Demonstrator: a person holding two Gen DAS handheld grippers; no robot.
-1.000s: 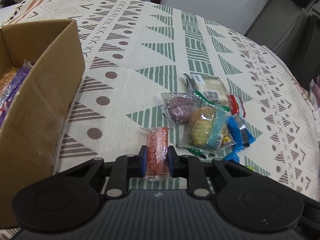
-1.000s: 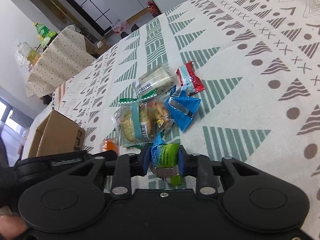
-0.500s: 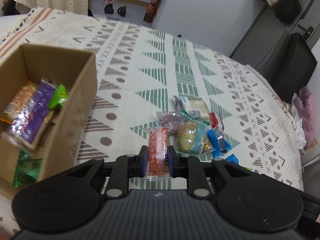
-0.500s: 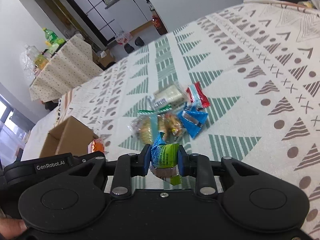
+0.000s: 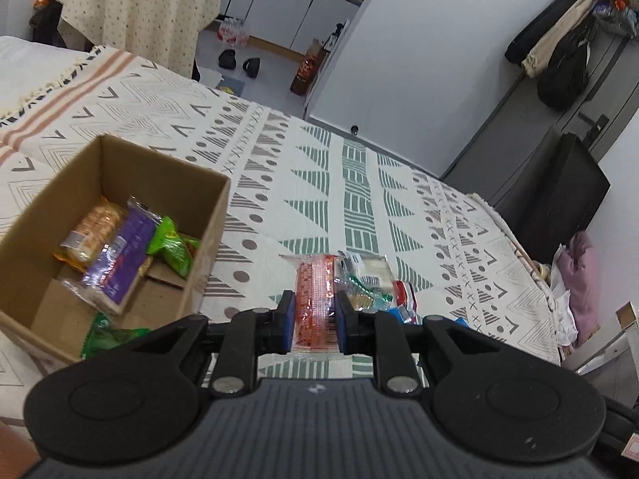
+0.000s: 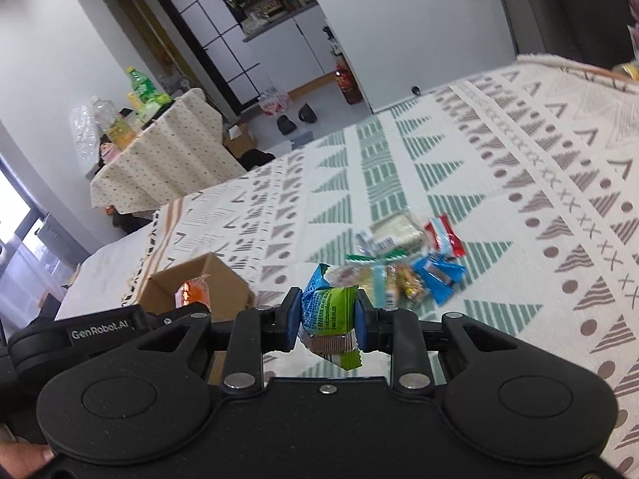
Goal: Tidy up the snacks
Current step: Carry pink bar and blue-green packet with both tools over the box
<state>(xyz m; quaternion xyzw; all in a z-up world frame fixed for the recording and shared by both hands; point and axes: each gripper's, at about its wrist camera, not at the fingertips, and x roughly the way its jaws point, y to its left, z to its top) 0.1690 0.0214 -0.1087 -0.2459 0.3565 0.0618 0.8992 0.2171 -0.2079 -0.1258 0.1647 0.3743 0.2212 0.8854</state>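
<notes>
Blue-padded fingers of the left gripper (image 5: 312,321) are closed on an orange snack packet (image 5: 314,299), which is held upright between them, above the patterned cloth (image 5: 279,183). In the right wrist view, the right gripper (image 6: 327,321) is clamped on a green-and-blue wrapped sweet (image 6: 328,311), whose crimped ends stick out above and below the pads. The left gripper and its orange packet are also seen at the left of that view, in front of the box. To the near left in the left wrist view, an open cardboard box (image 5: 207,239) is set on the cloth; inside it a purple packet (image 5: 120,251), an orange biscuit pack (image 5: 94,233) and a green pouch (image 5: 169,245) are piled together at the far end, and another green packet (image 5: 106,335) is lying at the near end. Just beyond the right gripper, a loose pile of snacks is left on the cloth: a clear-wrapped cookie pack (image 6: 383,279), a blue packet (image 6: 437,273), a red-and-white sachet (image 6: 445,233) and a pale cake in clear wrap (image 6: 395,227), all touching or overlapping. Farther off, a table under a dotted cream cover (image 6: 167,159) is seen, with bottles (image 6: 139,84) standing on it.
</notes>
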